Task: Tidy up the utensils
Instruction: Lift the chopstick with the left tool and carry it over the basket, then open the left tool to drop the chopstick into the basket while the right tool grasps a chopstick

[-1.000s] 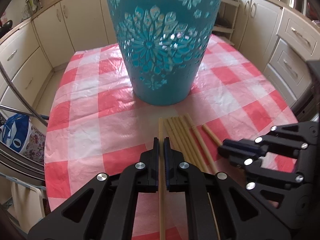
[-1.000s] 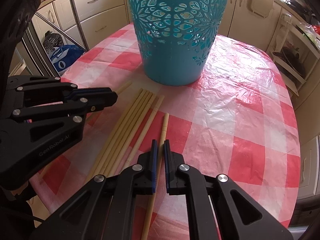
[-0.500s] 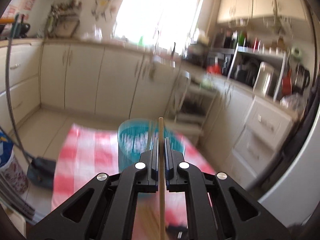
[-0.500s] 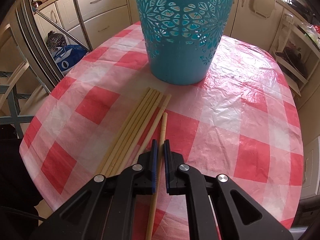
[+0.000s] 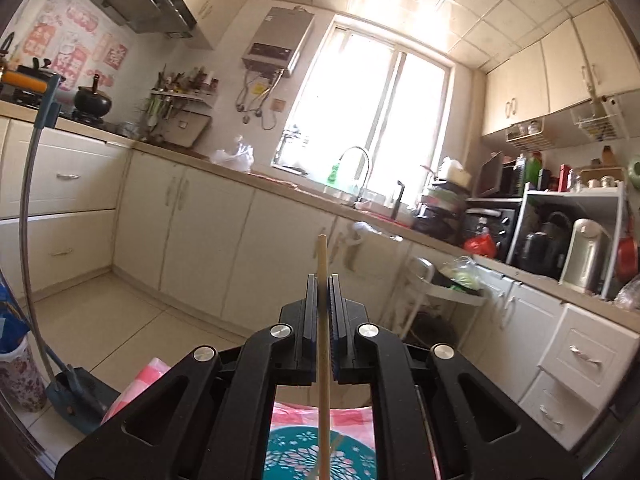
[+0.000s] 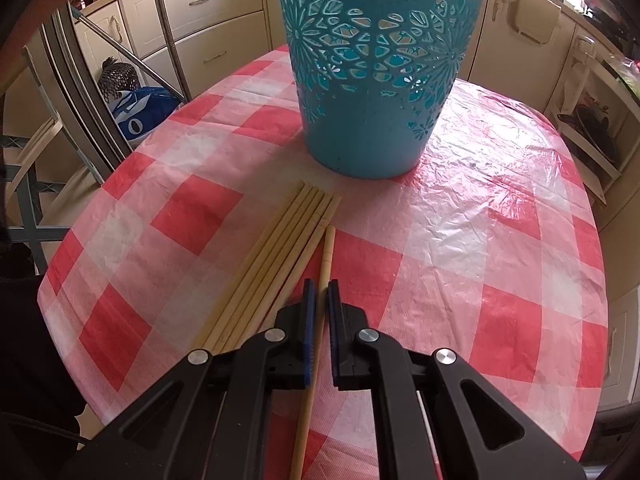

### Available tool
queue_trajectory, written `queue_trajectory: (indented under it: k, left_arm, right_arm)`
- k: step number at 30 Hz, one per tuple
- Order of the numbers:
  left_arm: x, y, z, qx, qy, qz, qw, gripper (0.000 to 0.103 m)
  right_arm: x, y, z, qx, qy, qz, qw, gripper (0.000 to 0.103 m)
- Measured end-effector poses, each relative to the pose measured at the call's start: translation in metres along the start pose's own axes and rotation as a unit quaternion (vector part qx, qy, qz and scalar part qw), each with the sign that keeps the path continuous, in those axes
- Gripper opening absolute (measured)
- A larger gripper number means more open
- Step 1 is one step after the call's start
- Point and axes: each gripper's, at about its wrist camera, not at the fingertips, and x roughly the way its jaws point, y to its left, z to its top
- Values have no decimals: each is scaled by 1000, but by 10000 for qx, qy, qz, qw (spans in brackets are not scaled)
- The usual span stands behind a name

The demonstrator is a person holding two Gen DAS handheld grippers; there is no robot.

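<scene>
One chopstick [image 5: 322,320] is pinched between the pads of my left gripper [image 5: 322,280], its tip rising past the fingertips toward the kitchen cabinets. Its lower length runs down between the arms of the gripper, above the teal basket [image 5: 296,456], whose floral cut-out surface fills the gap at the bottom of the left wrist view, with the red-and-white checked tablecloth [image 5: 344,416] beside it.

A second chopstick [image 6: 323,264] passes between the pads of my right gripper [image 6: 321,286], which are closed narrowly on it. This stick lies along the tablecloth [image 6: 480,240], pointing toward the basket. I cannot tell whether its far end touches the cloth.

Just to the left of it lies a row of six or so loose chopsticks [image 6: 280,248], side by side and touching one another, their far ends near the foot of the basket but apart from it.

The teal basket [image 6: 380,80] stands upright on the far half of the table, its perforated wall facing the right wrist camera. Cream cabinets [image 5: 200,240] line the walls behind.
</scene>
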Motion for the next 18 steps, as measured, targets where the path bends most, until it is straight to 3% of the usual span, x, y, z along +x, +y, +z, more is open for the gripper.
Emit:
queue_trajectory:
  k: [8, 15, 18]
  left_arm:
    - [13, 17, -45, 154, 213, 410, 9988, 5]
    - [-7, 25, -80, 448, 856, 414, 9945, 6]
    - [-34, 28, -80, 488, 992, 533, 9924, 24]
  right_arm:
    - [2, 5, 3, -208, 26, -73, 9998, 7]
    - [2, 5, 3, -230, 22, -69, 9997, 8]
    - [2, -2, 4, -46, 33, 32, 10000, 15]
